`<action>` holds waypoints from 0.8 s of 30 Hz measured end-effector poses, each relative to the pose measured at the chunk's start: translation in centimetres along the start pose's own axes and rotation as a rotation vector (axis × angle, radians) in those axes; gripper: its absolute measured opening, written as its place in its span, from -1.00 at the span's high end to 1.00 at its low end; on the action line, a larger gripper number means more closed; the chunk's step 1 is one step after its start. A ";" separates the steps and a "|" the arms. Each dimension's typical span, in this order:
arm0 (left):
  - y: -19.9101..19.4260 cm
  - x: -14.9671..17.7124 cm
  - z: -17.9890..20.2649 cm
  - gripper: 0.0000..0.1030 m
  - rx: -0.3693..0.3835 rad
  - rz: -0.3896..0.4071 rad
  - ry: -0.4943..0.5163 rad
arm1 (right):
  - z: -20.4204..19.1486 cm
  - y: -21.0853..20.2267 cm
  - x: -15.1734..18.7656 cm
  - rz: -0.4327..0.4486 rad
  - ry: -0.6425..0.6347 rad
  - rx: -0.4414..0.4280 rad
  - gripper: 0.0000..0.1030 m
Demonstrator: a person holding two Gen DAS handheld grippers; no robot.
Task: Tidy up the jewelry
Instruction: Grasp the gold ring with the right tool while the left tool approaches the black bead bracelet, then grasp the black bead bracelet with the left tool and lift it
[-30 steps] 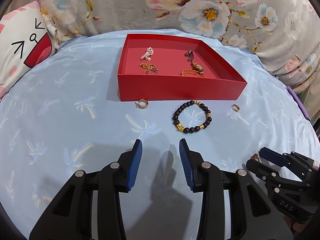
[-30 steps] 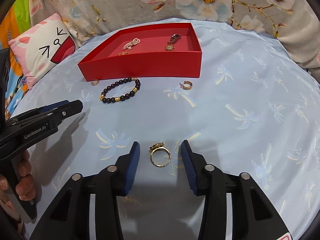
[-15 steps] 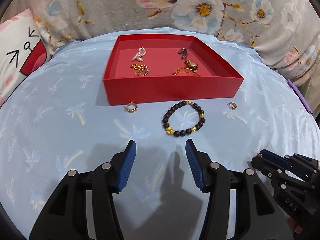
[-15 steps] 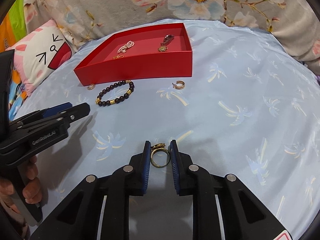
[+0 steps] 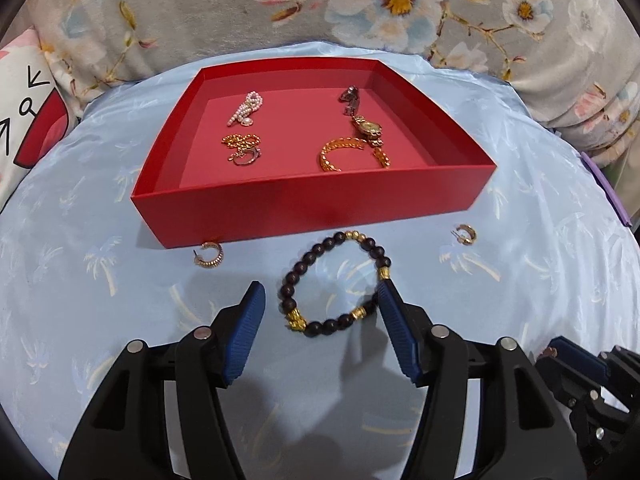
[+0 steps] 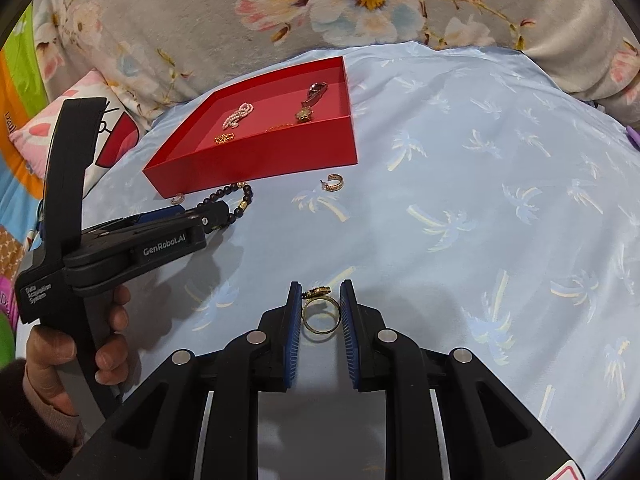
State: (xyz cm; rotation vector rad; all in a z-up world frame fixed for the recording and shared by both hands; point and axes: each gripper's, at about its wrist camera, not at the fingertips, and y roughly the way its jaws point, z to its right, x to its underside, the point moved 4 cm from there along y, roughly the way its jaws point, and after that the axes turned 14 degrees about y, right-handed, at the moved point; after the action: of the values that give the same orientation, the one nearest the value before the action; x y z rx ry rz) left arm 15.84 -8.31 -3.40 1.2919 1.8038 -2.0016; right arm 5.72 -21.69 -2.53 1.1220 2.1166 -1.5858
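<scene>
**Four pieces boxed, four left on the bed**

Your right hand-held gripper (image 6: 320,312) is closed on the gold ring (image 6: 318,314), near the bed's front edge. Your left hand-held gripper (image 5: 320,316) hangs open around the beaded bracelet (image 5: 334,282). The red box (image 5: 312,204) near the back edge holds four pieces. Two hoop earrings, one (image 5: 210,254) touching the box front, one (image 5: 464,234) right, lie outside.

Jewelry lying around the shallow red cardboard tray (image 5: 304,204)

A dark-beaded bracelet (image 5: 334,284) is lying just before the tray, between two gold hoop earrings (image 5: 209,255); a gold ring (image 6: 319,312) is sitting nearer, well apart.
</scene>
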 end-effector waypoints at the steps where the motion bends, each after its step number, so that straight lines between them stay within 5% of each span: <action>1: 0.0 -0.1 -0.2 -0.10 -0.008 0.006 -0.008 | 0.0 0.0 0.0 0.001 0.002 -0.002 0.65; 10: 1.1 -0.7 -1.2 0.04 -0.034 -0.022 -0.022 | 0.4 0.0 0.0 -0.005 0.022 -0.025 0.64; 17: 1.4 -1.0 -0.5 0.85 -0.033 -0.029 0.023 | 0.5 0.4 0.1 -0.013 0.025 -0.028 0.64; 24: 0.6 -1.0 0.0 0.87 0.025 -0.020 0.016 | 0.6 0.4 0.0 -0.007 0.021 -0.024 0.64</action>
State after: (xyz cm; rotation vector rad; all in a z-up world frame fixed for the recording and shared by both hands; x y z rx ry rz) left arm 16.83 -8.86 -3.12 1.3053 1.8112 -2.0359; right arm 5.85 -22.16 -2.98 1.1297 2.1498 -1.5540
